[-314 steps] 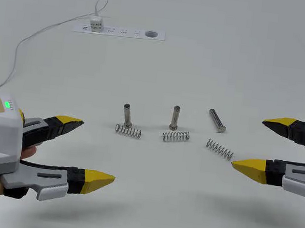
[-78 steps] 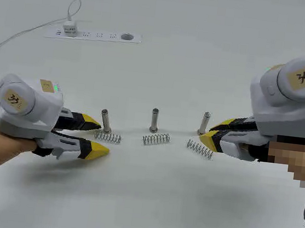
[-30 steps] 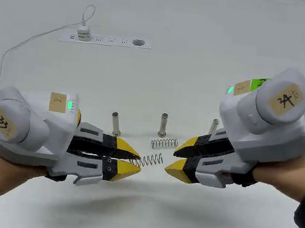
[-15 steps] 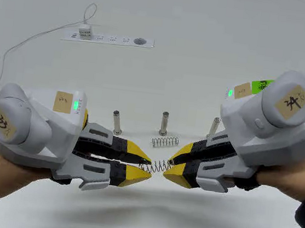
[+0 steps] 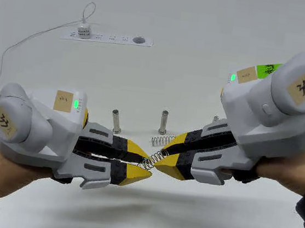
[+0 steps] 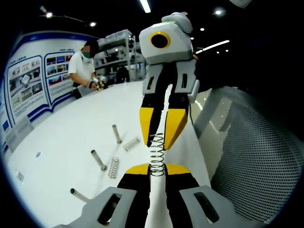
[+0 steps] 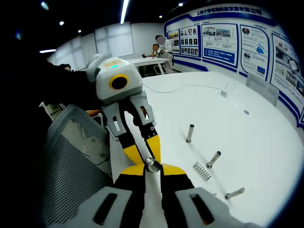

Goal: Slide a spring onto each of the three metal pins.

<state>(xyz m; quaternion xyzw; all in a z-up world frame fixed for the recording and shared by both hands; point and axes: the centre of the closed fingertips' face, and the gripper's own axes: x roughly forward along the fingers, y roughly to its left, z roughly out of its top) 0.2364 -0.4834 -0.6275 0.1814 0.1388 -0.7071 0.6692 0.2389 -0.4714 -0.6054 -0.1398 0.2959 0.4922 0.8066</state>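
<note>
Left tool [image 6: 151, 170] and right tool [image 7: 152, 168] each clamp a spring [image 6: 156, 154] end, likely steadying it midair to thread a pin [image 5: 164, 121].

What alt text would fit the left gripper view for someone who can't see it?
The left tool, at the bottom, and the right tool, coming from the top, each grip one end of a spring held above a white table. Three metal pins and two loose springs sit on the table.

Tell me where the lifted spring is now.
In the head view's centre, the spring spans the tips of the left hand-held gripper and right hand-held gripper, just in front of the middle pin.
</note>
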